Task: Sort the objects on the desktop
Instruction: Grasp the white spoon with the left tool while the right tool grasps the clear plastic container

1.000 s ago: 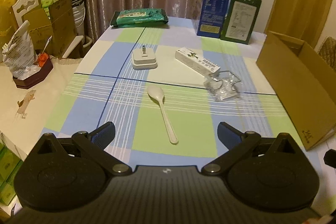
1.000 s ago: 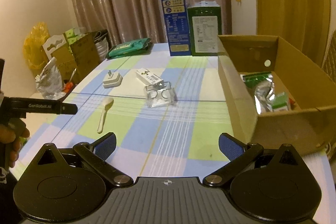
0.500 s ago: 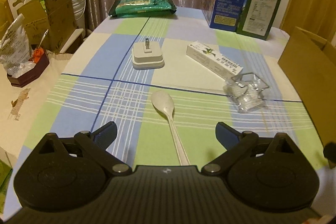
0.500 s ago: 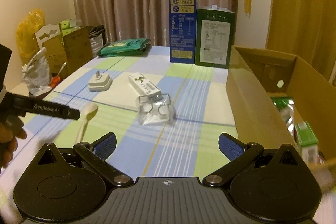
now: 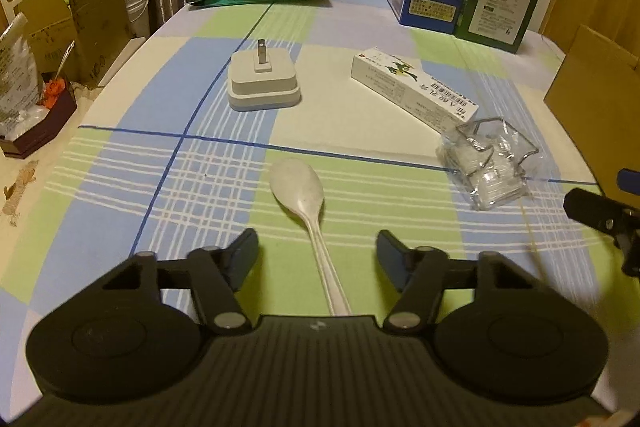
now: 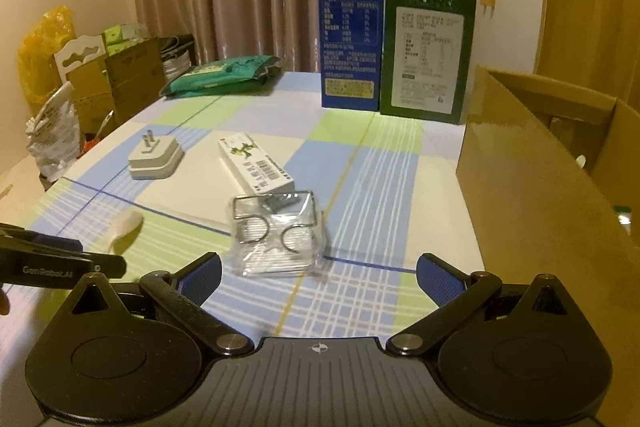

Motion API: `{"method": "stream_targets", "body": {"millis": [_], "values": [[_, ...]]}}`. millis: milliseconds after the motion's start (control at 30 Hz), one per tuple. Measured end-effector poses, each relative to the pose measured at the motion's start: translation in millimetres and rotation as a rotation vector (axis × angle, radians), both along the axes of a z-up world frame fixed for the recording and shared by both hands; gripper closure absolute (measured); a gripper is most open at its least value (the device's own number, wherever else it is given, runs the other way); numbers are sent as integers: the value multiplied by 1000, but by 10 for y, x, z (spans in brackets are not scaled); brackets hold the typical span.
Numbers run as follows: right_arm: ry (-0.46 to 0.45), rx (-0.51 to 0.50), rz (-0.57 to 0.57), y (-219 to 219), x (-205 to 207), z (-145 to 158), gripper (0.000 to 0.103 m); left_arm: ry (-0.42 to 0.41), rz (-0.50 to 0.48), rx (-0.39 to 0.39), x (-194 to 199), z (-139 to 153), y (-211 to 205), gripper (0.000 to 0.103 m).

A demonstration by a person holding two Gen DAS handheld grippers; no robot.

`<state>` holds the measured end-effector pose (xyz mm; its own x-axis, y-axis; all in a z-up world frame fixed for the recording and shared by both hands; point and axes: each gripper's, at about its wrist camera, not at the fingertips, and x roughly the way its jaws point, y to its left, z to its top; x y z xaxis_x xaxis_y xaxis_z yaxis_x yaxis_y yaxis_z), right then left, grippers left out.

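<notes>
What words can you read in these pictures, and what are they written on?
"GenRobot.AI": on the side of the left gripper, seen from the right wrist camera.
Blue carton: Chinese print and a table, too blurred to read.
Green carton: white label, too small.
White box: barcode and print, unreadable.

A white spoon (image 5: 306, 215) is lying flat on the checked cloth, bowl facing up and pointing away, its handle running back between the left jaws without touching them. A white plug (image 5: 264, 81) is sitting further back with its prongs sticking up, and a long white carton (image 5: 414, 89) is lying flat and slanted to its right. A clear packet (image 6: 276, 233) holding bent wire pieces is resting just beside the carton's near end.
</notes>
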<state>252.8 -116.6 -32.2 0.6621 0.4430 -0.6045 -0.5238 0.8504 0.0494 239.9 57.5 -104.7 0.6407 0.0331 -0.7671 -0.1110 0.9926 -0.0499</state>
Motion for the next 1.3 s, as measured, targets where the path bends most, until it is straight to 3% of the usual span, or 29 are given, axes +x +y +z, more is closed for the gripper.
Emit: {"method": "stream_targets", "body": {"millis": [67, 267, 467, 533, 967, 1100, 1300], "values": [[4, 9, 2, -3, 43, -31, 2, 5, 3, 5, 38, -20, 3, 58], [4, 36, 8, 31, 123, -85, 2, 14, -4, 10, 76, -52, 11, 66], [7, 53, 18, 87, 216, -120, 2, 18, 0, 7, 107, -44, 16, 94], [6, 57, 26, 109, 242, -118, 2, 22, 4, 5, 117, -43, 23, 98], [-4, 6, 81, 474, 418, -211, 2, -3, -22, -34, 160, 31, 40, 99], [1, -22, 80, 603, 491, -291, 2, -1, -21, -94, 163, 46, 60, 99], [4, -74, 92, 735, 601, -397, 3, 2, -32, -95, 162, 48, 30, 99]]}}
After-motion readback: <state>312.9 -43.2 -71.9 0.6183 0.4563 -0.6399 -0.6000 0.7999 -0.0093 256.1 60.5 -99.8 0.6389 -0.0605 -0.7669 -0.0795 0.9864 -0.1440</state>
